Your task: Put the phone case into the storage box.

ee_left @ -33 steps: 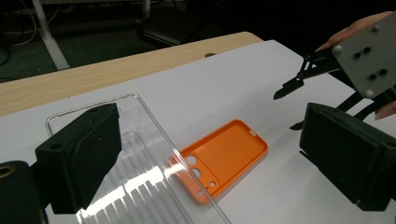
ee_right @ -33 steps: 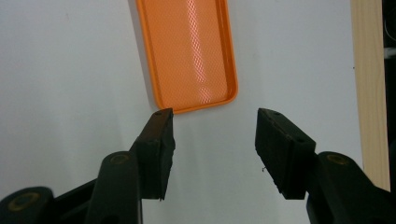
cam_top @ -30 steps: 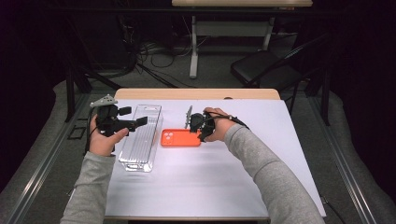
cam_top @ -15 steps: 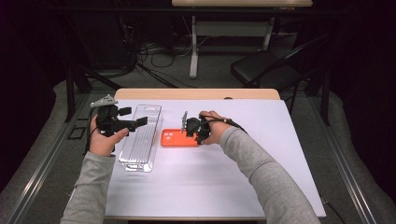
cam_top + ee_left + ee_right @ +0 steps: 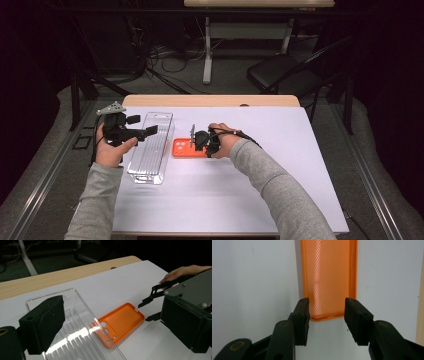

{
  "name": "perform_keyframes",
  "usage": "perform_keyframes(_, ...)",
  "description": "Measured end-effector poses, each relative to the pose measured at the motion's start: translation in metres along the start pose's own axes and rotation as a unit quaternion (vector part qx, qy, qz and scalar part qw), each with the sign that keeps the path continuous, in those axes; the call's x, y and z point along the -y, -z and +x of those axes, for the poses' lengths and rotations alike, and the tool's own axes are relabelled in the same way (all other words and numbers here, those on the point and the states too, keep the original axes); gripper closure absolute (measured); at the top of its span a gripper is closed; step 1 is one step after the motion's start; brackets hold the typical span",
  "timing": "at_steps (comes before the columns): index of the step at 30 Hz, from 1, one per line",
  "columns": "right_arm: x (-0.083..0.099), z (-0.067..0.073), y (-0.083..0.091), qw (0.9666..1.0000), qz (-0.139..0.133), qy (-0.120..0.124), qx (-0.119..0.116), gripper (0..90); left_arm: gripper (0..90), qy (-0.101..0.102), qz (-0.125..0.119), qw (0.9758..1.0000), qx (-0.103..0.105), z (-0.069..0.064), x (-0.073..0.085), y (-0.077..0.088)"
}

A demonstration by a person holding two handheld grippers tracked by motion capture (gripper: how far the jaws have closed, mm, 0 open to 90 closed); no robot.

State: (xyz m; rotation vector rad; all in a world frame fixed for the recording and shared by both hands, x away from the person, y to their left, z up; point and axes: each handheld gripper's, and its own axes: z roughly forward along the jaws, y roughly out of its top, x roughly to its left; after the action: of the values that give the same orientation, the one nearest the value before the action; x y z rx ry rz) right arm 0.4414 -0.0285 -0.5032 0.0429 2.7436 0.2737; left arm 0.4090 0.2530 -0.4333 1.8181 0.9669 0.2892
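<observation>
One orange phone case [image 5: 186,148] lies flat, open side up, on the white table top [image 5: 280,150], left of centre, touching or just beside the right wall of the clear tray; four camera holes show at its left end. No brand or writing readable on it.

One clear plastic tray [image 5: 150,150], long and ribbed, lies left of the case, running near to far.

Your right gripper [image 5: 198,141] sits at the case's right end, pointing left along the table, your right hand [image 5: 220,141] behind it, wrist bent, forearm coming in from the near right. In the right gripper view its two black jaws straddle the near short end of the case [image 5: 328,277], one at each long edge. They have just been closing, yet the pads are not pressing: the right one stands clear of the rim, the left one is at the rim, contact unclear. Nothing held.

Your left gripper [image 5: 145,131] is held up over the tray's far half, pointing right, your left hand [image 5: 111,150] below it, grey plate on top. Its jaws stand wide apart in the left gripper view, nothing between them.

Two grey sleeves, two grippers, one chair [image 5: 280,75] beyond the table.
</observation>
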Motion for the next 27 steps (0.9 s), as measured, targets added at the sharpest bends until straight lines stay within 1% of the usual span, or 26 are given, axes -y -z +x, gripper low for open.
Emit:
perform_keyframes(6,-0.003,0.005,-0.005,1.0,0.002,0.007,-0.005,59.5,5.9,0.002,-0.001,1.0,-0.001,0.001,0.0,0.001)
perform_keyframes(14,-0.004,0.009,-0.012,0.9998,0.004,0.021,-0.004,64.4,5.9,0.002,-0.001,1.0,-0.002,0.001,0.0,0.001)
perform_keyframes(27,-0.003,0.014,-0.022,0.9995,0.017,0.027,-0.008,70.2,5.8,0.002,-0.002,1.0,-0.004,0.002,0.001,0.001)
